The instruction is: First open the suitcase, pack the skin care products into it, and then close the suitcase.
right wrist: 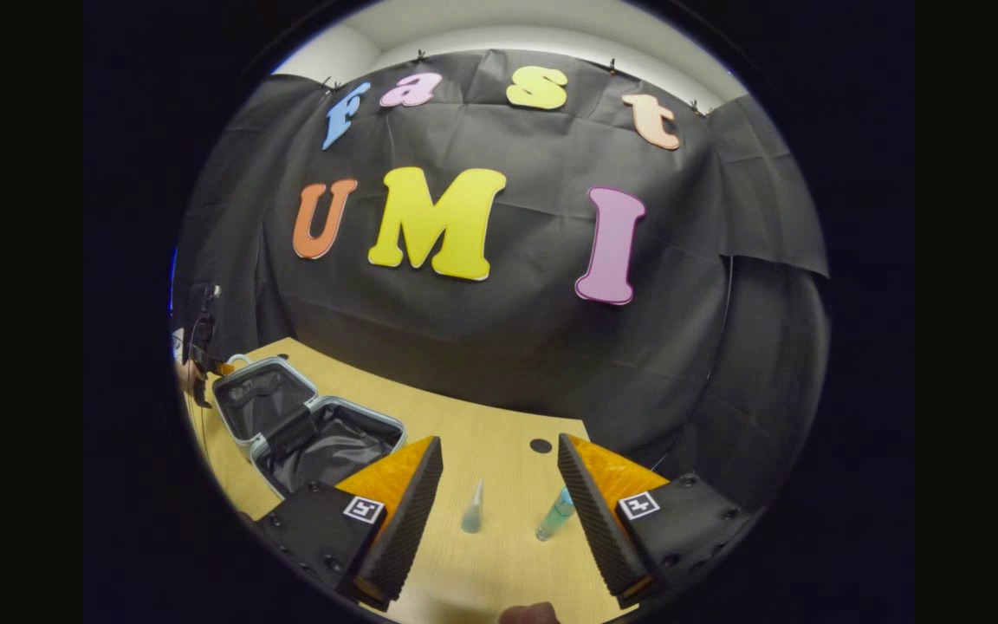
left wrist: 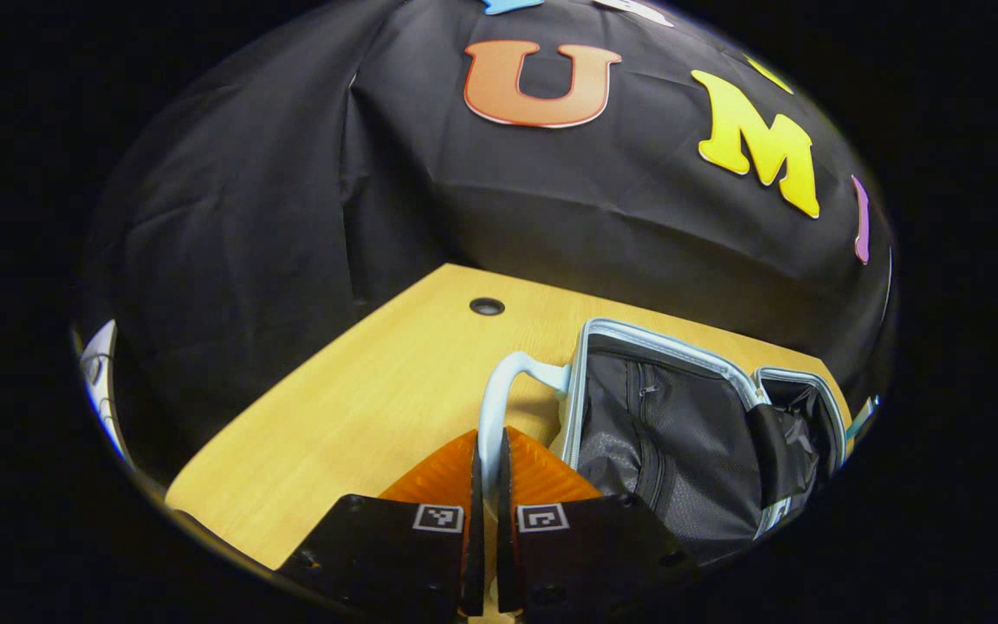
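The pale blue suitcase (left wrist: 681,416) lies open on the wooden table (left wrist: 360,407), its black lining and zip pocket showing. My left gripper (left wrist: 490,464) is shut on the suitcase's light blue handle (left wrist: 499,399), which runs up between the fingers. In the right gripper view the open suitcase (right wrist: 304,425) sits at the left, with the other gripper and a hand at its far end. My right gripper (right wrist: 499,485) is open above the table. Two skin care products lie ahead of it: a small pale tube (right wrist: 473,510) and a teal bottle (right wrist: 555,514) close to the right finger.
A round cable hole (left wrist: 487,306) marks the table's far part; the same hole (right wrist: 541,445) lies beyond the products in the right gripper view. Black cloth walls close the back and sides. Bare wood stretches left of the suitcase.
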Action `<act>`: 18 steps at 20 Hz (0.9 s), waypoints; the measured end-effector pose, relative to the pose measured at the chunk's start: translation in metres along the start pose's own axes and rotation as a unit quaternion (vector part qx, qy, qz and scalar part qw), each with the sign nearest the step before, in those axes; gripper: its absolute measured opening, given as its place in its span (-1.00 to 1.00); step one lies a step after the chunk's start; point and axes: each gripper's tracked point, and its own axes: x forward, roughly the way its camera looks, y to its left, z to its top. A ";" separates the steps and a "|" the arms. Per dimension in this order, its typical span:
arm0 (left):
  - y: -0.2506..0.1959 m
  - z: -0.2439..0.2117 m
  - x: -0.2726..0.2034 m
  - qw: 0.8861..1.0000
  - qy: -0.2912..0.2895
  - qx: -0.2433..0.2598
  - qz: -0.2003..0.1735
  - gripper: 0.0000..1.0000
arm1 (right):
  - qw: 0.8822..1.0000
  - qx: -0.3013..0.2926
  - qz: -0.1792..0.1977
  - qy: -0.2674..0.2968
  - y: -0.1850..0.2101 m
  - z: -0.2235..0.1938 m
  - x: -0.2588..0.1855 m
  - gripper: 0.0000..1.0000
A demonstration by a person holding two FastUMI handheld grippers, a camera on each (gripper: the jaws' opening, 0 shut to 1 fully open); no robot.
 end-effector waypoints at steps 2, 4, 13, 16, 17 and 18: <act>0.003 -0.012 0.002 1.000 0.016 -0.002 -0.001 -0.77 | 1.000 -0.003 0.004 -0.002 0.006 0.003 0.003 0.58; 0.009 -0.008 0.003 1.000 0.006 0.005 0.006 -0.59 | 1.000 -0.005 0.013 -0.005 0.014 0.006 0.006 0.59; -0.077 0.068 -0.092 0.989 -0.126 0.070 0.034 0.96 | 0.999 0.022 0.015 -0.023 -0.002 0.010 0.008 0.59; -0.168 0.081 -0.137 0.981 -0.167 0.095 0.010 0.95 | 0.999 0.038 0.008 -0.037 -0.023 0.011 0.003 0.59; -0.205 0.076 -0.146 0.982 -0.170 0.085 -0.011 0.95 | 0.998 0.043 0.005 -0.040 -0.032 0.011 0.000 0.58; -0.242 0.069 -0.155 0.982 -0.167 0.085 -0.033 0.95 | 0.998 0.048 0.001 -0.042 -0.043 0.008 -0.002 0.59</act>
